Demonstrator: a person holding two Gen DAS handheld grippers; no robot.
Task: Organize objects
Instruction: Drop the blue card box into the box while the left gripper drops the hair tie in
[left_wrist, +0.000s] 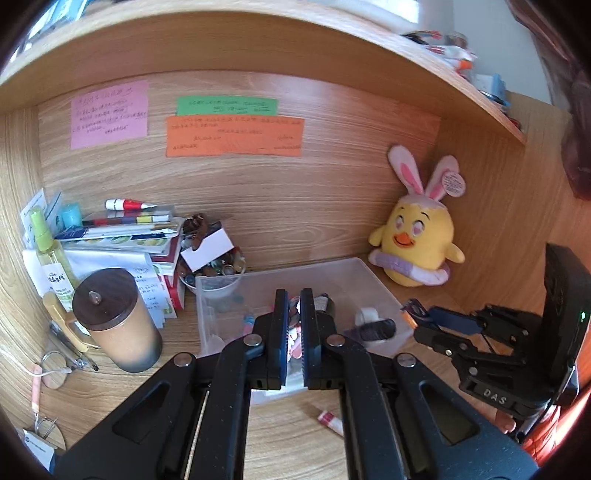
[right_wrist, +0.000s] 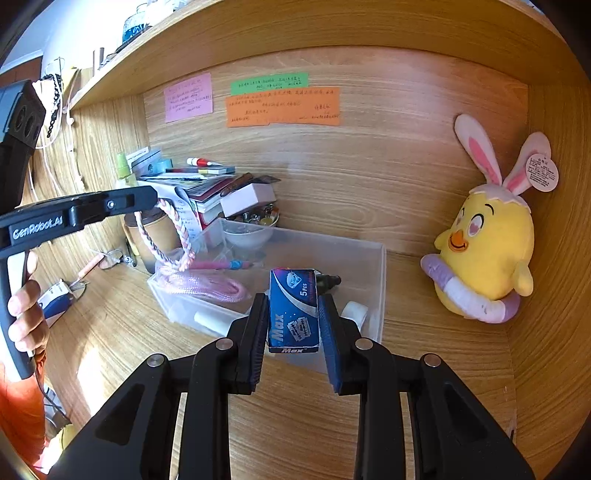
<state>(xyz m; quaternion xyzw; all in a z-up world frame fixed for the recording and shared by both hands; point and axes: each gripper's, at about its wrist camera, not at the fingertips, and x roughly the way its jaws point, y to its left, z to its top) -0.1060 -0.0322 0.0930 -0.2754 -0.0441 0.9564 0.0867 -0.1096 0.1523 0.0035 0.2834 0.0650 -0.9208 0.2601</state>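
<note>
Centrally, at the bottom of the left wrist view, the left gripper (left_wrist: 294, 332) holds its jaws nearly together with only a thin slit between the pads; whether anything is pinched there cannot be told from this view; just beyond its tips, in the middle of the frame, sits the clear plastic bin (left_wrist: 364, 275) with small items inside, among them a white tape roll (left_wrist: 367, 315); at the right edge the right gripper (left_wrist: 419, 314) reaches in toward the bin's right side with a blue razor-blade box (left_wrist: 415, 308) at its tips; a brown lidded mug (left_wrist: 114, 319) stands at lower left, a stack of papers and books (left_wrist: 122, 236) behind it, and a yellow plush chick (left_wrist: 419, 240) with rabbit ears at the right, beside the bin's far corner; a small red-capped tube (left_wrist: 330, 421) lies on the desk at the bottom, between the left gripper's arms.

Next, in the right wrist view, the right gripper (right_wrist: 293, 321) clamps the blue razor-blade box (right_wrist: 293, 310) between its pads at centre frame, the box upright and marked "Max"; it hangs above the near right part of the clear plastic bin (right_wrist: 380, 266); at the left of the frame the left gripper (right_wrist: 147, 197) holds a braided pink rope (right_wrist: 181, 236) that trails down into a coil in the bin's left end; the plush chick (right_wrist: 487, 251) sits at right, well apart from the box.
</note>
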